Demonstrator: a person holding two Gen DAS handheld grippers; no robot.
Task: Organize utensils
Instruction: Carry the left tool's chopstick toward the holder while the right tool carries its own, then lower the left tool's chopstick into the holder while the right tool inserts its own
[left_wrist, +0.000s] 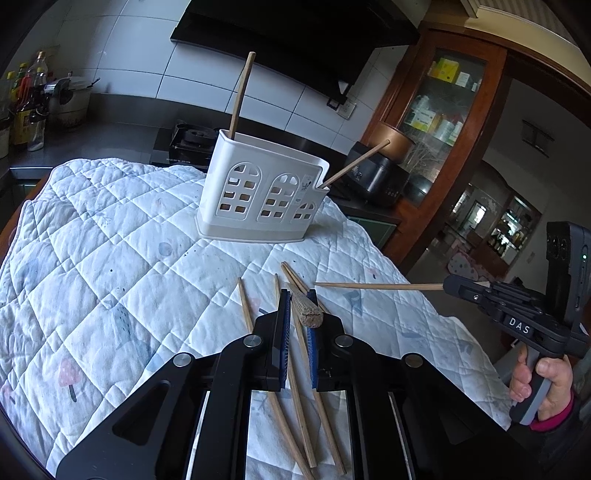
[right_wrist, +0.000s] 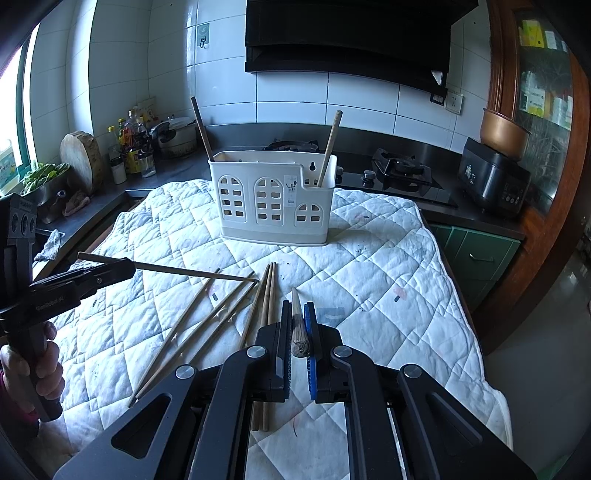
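Left gripper (left_wrist: 297, 308) clamped on one chopstick (left_wrist: 304, 312); right gripper (right_wrist: 298, 325) clamped on another chopstick (right_wrist: 298, 332). White utensil holder (right_wrist: 273, 195) mid-frame, bare quilted tabletop (right_wrist: 388, 295) around it; loose chopsticks (right_wrist: 221, 306) lower centre. "DAS" readable on right gripper.

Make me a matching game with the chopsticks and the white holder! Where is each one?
Things:
1. white holder
2. chopstick in the left gripper
3. loose chopsticks
4. two standing chopsticks

Places:
A. lying flat on the quilt
B. poking up out of the holder
C. pinched between jaws
D. standing at the quilt's far end

Pairs: 1-D, 2-C, 3-A, 4-B
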